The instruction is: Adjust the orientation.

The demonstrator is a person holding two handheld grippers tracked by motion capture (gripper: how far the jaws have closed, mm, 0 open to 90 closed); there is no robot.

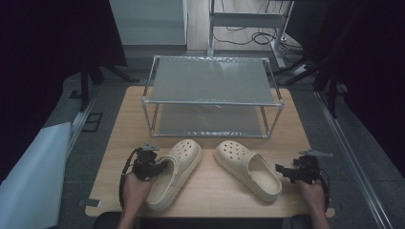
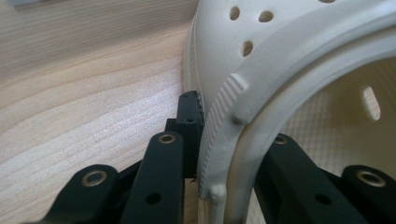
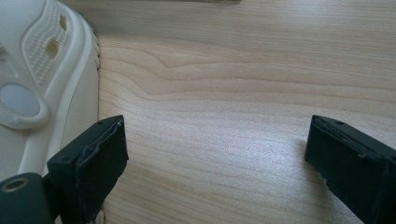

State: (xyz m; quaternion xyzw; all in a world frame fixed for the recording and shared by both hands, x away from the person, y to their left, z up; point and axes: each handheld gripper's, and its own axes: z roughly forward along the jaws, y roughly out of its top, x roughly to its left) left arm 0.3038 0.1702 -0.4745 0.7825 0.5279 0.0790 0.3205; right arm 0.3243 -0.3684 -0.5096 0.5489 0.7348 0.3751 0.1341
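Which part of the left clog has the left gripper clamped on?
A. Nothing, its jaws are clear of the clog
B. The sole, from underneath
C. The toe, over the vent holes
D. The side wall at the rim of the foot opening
D: in the left gripper view, the left gripper has one jaw outside and one inside the left clog, pinching the side wall at the opening's rim.

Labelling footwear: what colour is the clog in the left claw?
Cream, off-white, with round vent holes: the clog shows best in the left gripper view.
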